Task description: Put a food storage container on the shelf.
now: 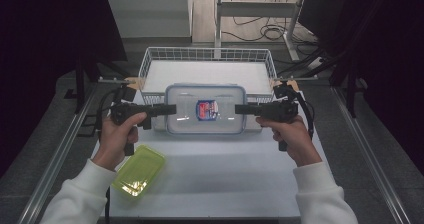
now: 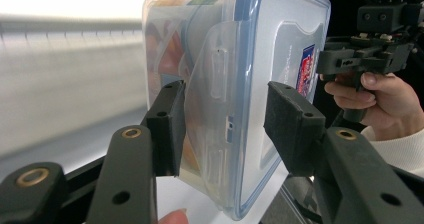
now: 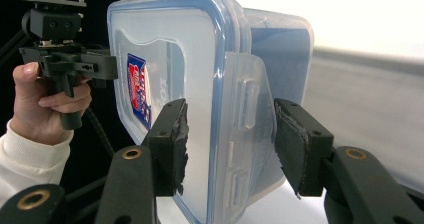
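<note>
Black fingers (image 2: 170, 129) of the left gripper (image 2: 225, 129) stand at both sides of the side latch of a clear lidded container (image 2: 260, 84), one against its body and one against its lid. They pinch that short end. The right gripper (image 3: 227, 139) does the same at the opposite short end, its fingers (image 3: 172, 144) closed on the latch flap there. From the high view the container (image 1: 205, 109) hangs between both hands, above the front rim of the white wire basket (image 1: 150, 59), with its long axis running from left to right. Both hands are equally near. I judge the coming move must keep both ends level and carry the container forward over the basket. A green lid (image 1: 139, 170) lies on the worktop (image 1: 225, 179), near the left sleeve.
</note>
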Action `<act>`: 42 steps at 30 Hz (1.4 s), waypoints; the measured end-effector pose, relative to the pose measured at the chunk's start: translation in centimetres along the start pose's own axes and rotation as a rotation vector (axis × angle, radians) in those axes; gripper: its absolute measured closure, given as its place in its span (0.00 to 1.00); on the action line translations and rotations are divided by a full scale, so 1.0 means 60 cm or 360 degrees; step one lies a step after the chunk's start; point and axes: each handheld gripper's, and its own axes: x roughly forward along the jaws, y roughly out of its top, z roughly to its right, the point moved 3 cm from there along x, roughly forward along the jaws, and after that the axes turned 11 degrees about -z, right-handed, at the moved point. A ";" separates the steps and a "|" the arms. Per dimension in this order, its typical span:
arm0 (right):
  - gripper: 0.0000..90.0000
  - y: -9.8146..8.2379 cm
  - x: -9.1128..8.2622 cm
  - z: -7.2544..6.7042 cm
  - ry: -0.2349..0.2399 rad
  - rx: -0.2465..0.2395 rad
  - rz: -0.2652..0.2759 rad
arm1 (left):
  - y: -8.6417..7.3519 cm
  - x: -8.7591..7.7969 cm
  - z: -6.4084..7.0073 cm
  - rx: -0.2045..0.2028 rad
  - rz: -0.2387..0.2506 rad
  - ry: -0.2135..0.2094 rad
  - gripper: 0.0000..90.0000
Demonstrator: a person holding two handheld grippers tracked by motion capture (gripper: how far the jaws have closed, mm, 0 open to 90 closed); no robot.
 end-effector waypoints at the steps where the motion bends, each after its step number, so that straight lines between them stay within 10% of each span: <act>1: 0.55 0.014 -0.003 0.000 -0.0008 -0.0007 0.0009 | 0.014 -0.002 -0.002 0.0006 0.0004 -0.0002 0.58; 42: 0.55 0.153 0.001 0.076 -0.0027 0.0072 0.0001 | 0.159 0.026 -0.075 -0.0015 0.0017 -0.0079 0.58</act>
